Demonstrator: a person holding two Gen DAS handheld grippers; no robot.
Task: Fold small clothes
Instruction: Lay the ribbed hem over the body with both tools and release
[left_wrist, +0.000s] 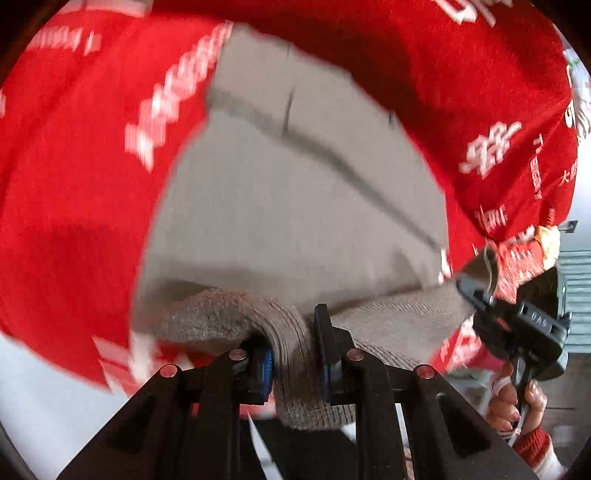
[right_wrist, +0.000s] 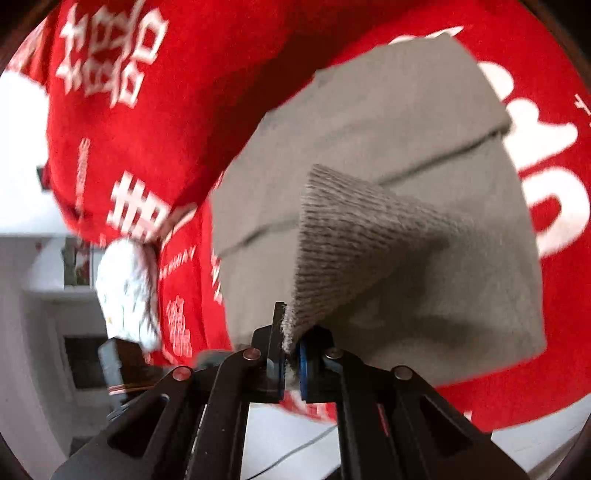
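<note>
A small grey-brown knitted garment (left_wrist: 280, 206) lies spread over a red cloth with white lettering (left_wrist: 74, 177). My left gripper (left_wrist: 293, 354) is shut on a bunched, ribbed edge of it, the knit squeezed between the blue pads. At the right of the left wrist view, the right gripper (left_wrist: 476, 295) pinches another edge, with a hand (left_wrist: 517, 402) on its handle. In the right wrist view the knitted garment (right_wrist: 388, 221) rises as a lifted ribbed corner into my right gripper (right_wrist: 291, 350), which is shut on that corner. A fold line crosses the garment in both views.
The red cloth (right_wrist: 122, 155) covers most of the surface and hangs over its edge. A white crumpled item (right_wrist: 125, 291) hangs at the cloth's left edge in the right wrist view. White wall and shelving lie beyond. A thin cable (right_wrist: 295, 450) runs below.
</note>
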